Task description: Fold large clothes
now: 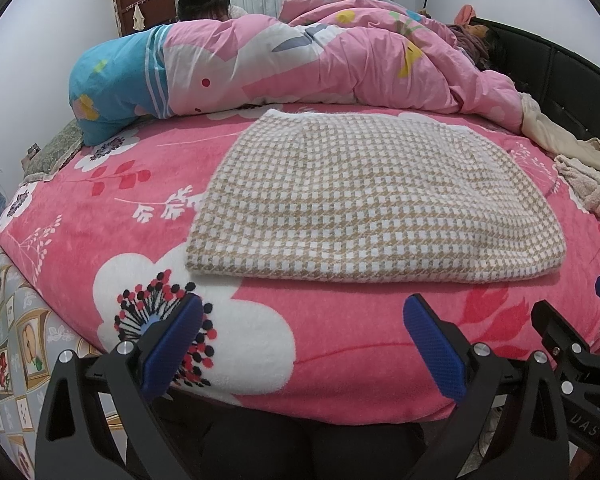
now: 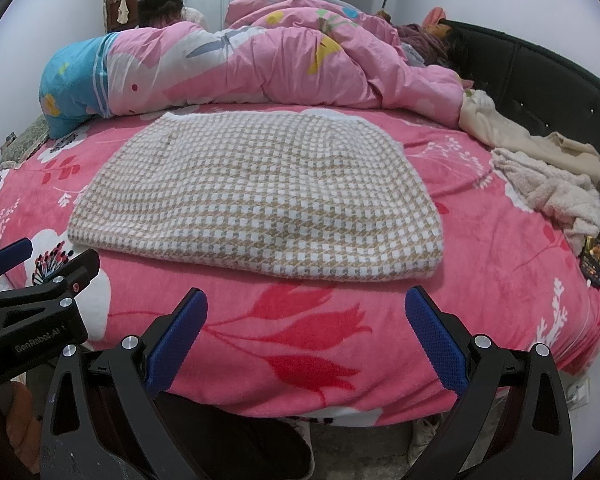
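A folded checked garment (image 2: 256, 196) lies flat near the bed's (image 2: 480, 280) front edge. The right tool (image 2: 306, 340) hangs spread wide before that edge, empty.

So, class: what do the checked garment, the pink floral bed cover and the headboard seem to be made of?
Checked garment: likely thick woven or knitted wool blend, fuzzy edges. Pink floral bed cover: plush fleece, by its soft matte nap. Headboard: probably black faux leather, smooth sheen, studs.
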